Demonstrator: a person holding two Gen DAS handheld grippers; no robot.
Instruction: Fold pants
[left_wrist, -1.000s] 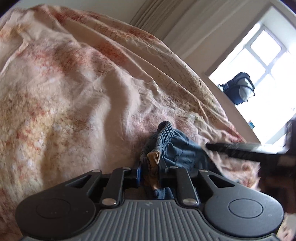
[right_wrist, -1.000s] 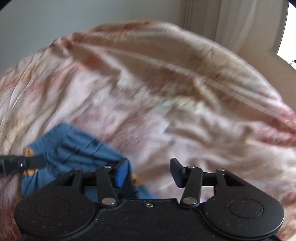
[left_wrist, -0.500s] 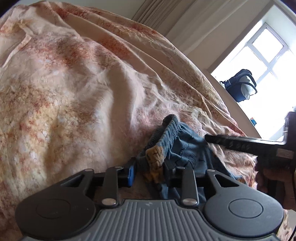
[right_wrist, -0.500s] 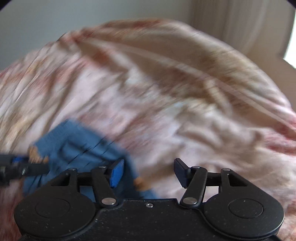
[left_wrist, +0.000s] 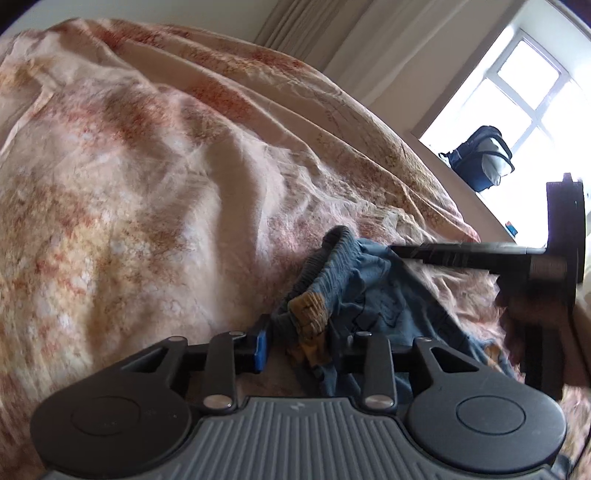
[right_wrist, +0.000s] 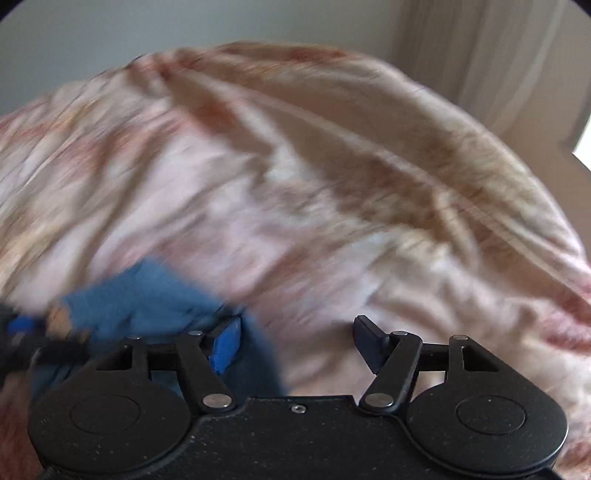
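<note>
- Now the left gripper (left_wrist: 301, 341) is opening around the bunched pants (left_wrist: 354, 291) (pads clear), so the fold may slump.
- Right gripper (right_wrist: 295, 341) is opening too, empty; it could snag the sheet (left_wrist: 155, 177).

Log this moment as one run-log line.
left gripper: opening, pants between jaws | right gripper: opening, nothing between jaws | pants: bunched on bedspread

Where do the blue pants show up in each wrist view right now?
Left wrist: blue pants lower centre-right, bunched between the opening left tongs.
Right wrist: pants lower left, blurred, beside the left pad.
Shared landmark: the floral bedsheet beneath them.
</note>
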